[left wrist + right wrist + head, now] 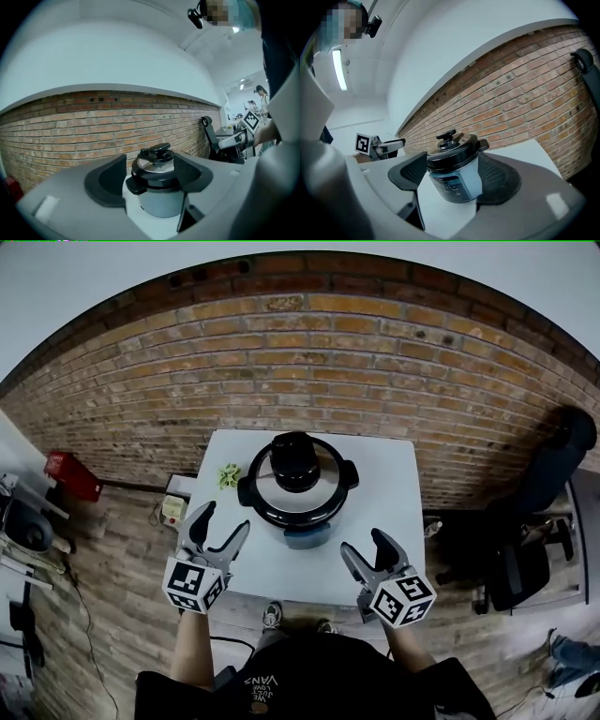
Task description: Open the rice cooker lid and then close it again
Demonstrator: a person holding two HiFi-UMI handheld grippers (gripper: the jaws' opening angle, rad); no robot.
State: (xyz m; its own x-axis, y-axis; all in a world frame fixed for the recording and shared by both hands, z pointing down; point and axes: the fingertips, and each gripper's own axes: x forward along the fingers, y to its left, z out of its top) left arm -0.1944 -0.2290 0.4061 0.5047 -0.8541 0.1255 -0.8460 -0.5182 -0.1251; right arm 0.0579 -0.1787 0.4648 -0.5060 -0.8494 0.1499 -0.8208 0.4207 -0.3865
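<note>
The rice cooker point(297, 486) stands on a small white table point(394, 521), its black lid with a knob point(296, 465) down on the pale body. My left gripper point(225, 519) hovers open over the table's near left part, short of the cooker. My right gripper point(364, 542) is open at the near right, also apart from it. In the left gripper view the cooker point(159, 197) shows ahead between the wide jaws, which touch nothing. The right gripper view frames the cooker point(454, 180) and its control panel between open jaws, with nothing held.
A small green thing point(228, 475) lies on the table left of the cooker. A brick wall point(375, 362) runs behind the table. A red box point(72, 474) sits on the floor at left, a black chair point(525, 549) at right, and cables trail across the floor.
</note>
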